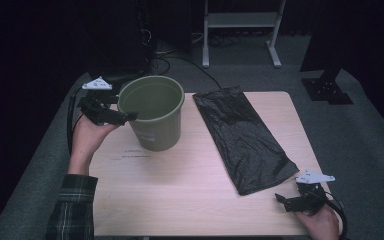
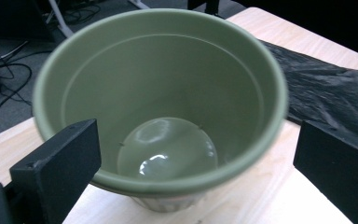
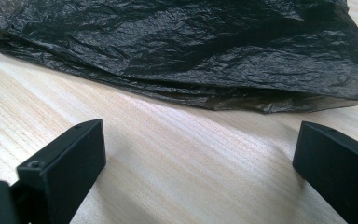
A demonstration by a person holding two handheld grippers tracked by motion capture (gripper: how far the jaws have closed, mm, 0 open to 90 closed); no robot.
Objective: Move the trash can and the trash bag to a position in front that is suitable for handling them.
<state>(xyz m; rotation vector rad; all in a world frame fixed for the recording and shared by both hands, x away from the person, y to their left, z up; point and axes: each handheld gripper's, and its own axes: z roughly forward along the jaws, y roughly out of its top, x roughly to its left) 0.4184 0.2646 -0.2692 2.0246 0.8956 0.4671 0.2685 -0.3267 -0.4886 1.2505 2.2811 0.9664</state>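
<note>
**Two grippers spread, one at the bucket, one at the bag**

Near edge, high view: right gripper [image 1: 286,199] sits at the table's [image 1: 180,185] front right corner, its hand cut off by the frame's bottom. Jaws stand wide apart, gripping nothing. In the right gripper view they rest low over bare wood, the bag's near hem just ahead, not touching. The hem is layered; how many plies, cannot tell.

One black plastic bag [image 1: 242,137], lying flat and crinkled, runs diagonally from the front right toward the table's far middle. Its far end is cut off in the right gripper view.

Left side: one plaid sleeve [image 1: 72,207], partly out of frame. Left gripper [image 1: 130,116] is held at the near left rim of the bucket, jaws spread, holding nothing; whether a jaw touches the rim is unclear.

One green bucket [image 1: 155,112], upright on the table's far left, beside the bag. Left gripper view looks inside: bare, glossy bottom.

Beyond the table: dark floor, cables, white stand legs [image 1: 240,35], mostly lost in shadow.
</note>
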